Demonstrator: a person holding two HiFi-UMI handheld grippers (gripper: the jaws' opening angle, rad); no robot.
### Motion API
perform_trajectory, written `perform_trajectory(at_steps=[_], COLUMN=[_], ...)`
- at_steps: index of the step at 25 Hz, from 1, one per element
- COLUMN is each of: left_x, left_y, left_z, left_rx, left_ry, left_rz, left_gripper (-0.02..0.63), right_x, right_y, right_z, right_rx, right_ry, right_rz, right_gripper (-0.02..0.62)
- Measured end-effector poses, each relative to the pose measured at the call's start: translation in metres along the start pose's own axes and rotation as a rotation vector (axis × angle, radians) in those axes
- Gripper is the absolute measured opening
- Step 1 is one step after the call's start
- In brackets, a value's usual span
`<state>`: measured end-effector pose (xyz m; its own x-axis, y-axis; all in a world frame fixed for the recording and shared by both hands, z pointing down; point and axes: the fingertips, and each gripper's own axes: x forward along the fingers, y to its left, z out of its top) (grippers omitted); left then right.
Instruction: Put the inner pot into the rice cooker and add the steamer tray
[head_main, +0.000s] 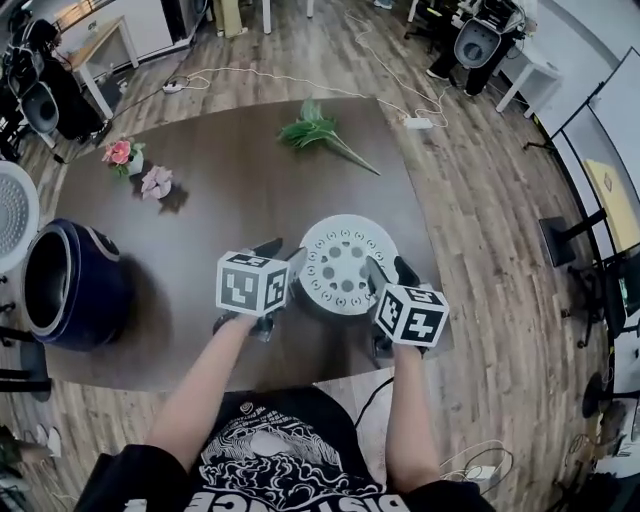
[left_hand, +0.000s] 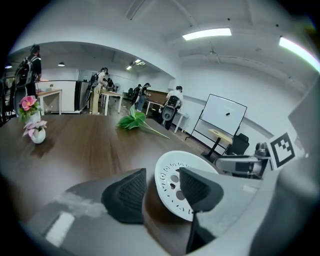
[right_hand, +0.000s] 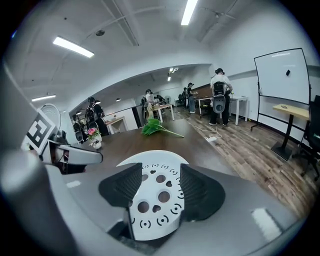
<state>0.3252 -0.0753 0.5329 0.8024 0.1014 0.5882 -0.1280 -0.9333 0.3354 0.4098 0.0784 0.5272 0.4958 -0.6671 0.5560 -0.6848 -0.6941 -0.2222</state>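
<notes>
Dark wooden worktop (head_main: 230, 190) on a plank floor (head_main: 480, 180); open office behind, with one whiteboard (left_hand: 227, 117). You see one white steamer tray (head_main: 340, 265) near the front edge, between your left tool (head_main: 283, 254) and right tool (head_main: 390, 272). One dark blue rice cooker (head_main: 70, 290) stands far left. Two flower vases, pink (head_main: 122, 155) and paler (head_main: 157, 183), and one green sprig (head_main: 315, 130) lie beyond. Both tools stand spread, pinching nothing.

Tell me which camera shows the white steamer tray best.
The head view: it shows the steamer tray from above, nearly whole, with only its edges covered. The right gripper view shows the holes close up, but its jaws hide both sides. The left gripper view catches the tray slanted, partly behind one jaw.
</notes>
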Motion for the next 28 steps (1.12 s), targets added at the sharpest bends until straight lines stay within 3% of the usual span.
perform_trajectory(at_steps=[11, 22, 28], left_x=[0.029, 0.044, 0.049], left_y=[0.000, -0.002, -0.003], left_z=[-0.030, -0.053, -0.058], left_rx=[-0.161, -0.203, -0.246], left_ry=[0.040, 0.122, 0.126], left_rz=[0.044, 0.023, 0.007], left_gripper=[0.202, 0.202, 0.169], right_x=[0.020, 0.035, 0.037], right_y=[-0.044, -0.047, -0.048], right_z=[-0.022, -0.048, -0.050], right_rx=[0.005, 0.067, 0.071], right_ry=[0.073, 0.154, 0.164], right_rz=[0.010, 0.055, 0.033], right_gripper=[0.239, 0.236, 0.179])
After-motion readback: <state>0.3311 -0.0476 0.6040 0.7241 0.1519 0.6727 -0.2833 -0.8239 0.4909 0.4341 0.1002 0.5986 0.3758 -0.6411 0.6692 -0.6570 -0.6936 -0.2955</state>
